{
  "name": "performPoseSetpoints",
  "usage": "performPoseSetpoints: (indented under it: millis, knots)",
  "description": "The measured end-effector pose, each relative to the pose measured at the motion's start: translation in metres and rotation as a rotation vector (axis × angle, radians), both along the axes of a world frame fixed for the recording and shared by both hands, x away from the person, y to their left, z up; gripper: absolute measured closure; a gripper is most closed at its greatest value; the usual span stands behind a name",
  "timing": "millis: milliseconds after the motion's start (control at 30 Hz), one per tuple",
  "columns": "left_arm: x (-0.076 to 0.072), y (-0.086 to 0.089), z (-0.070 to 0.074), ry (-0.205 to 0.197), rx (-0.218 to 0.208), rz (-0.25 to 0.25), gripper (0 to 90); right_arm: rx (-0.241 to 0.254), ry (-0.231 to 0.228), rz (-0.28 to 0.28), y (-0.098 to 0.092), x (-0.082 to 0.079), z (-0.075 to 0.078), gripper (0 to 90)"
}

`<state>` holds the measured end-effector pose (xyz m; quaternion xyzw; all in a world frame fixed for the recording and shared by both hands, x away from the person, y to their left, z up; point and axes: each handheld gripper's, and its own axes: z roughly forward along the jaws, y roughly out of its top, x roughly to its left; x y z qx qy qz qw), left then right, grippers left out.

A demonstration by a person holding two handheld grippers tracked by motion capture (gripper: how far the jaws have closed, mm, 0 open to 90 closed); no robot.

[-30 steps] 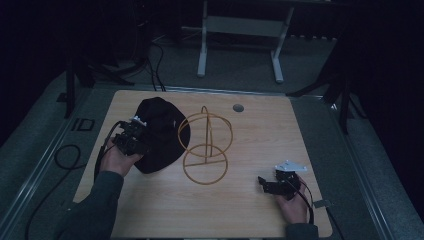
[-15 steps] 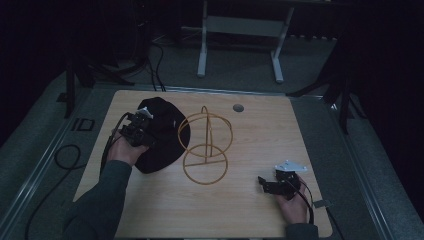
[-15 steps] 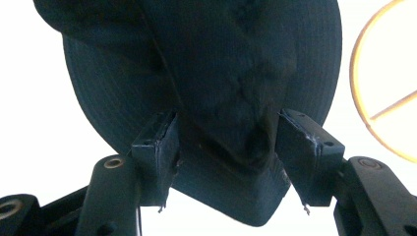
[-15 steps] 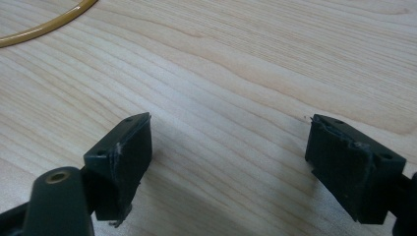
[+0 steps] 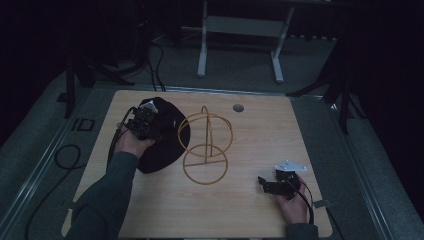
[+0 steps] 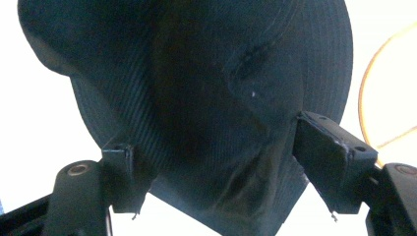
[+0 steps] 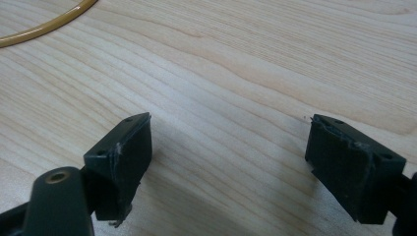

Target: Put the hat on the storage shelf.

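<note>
pale wood grain under the right gripper [image 5: 272,184], which sits near the front right corner of the table [image 5: 310,150] with its jaws spread wide and nothing between them, just bare board in the right gripper view. a touch further in, towards the middle, stands the yellow wire stand [image 5: 206,145], two hoops on a round base, upright and free of the hand on either side.

now over to the left side, and here is the action: the left gripper [image 5: 145,121] is on the black hat [image 5: 162,142], which lies flat on the table by the left edge, its right brim just beside the stand's hoop. the jaws have just been opening, and in the left gripper view they stand wide with the hat's dark ribbed fabric [image 6: 196,113] bunched between the pads [image 6: 327,157]. the cloth brushes both sides, but it doesn't read as pinched, more a loose straddle.

so the step looks like getting a proper hold of that hat. to do it well, i'd say push the jaws deeper over the crown fold so a thick bite of fabric sits between the pads, close firmly, then lift straight up before swinging towards the stand, keeping the brim clear of the hoops so nothing tips.

far back, near the rear edge, a small grey disc [image 5: 238,107] sits alone.
</note>
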<state>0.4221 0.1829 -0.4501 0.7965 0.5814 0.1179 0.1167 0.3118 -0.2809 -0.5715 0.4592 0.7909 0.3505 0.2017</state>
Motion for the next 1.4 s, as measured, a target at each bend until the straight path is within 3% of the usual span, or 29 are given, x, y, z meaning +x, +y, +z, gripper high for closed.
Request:
performPoseSetpoints:
  millis: [200,400,833,1400]
  knots:
    - [0.01,-0.007,-0.007,0.032,0.011,0.01,26.0,0.0,0.0,0.0,0.0,0.0,0.0,17.7]
    - [0.014,-0.008,-0.01,0.054,0.018,0.016,37.6,0.0,0.0,0.001,0.0,0.0,0.0,17.7]
    - [0.015,0.002,-0.011,0.083,-0.001,-0.014,85.8,0.0,0.0,0.0,0.0,0.0,0.0,17.7]
    - [0.011,0.008,0.0,0.098,0.022,-0.062,88.9,0.001,-0.001,0.001,0.0,0.0,0.0,17.7]
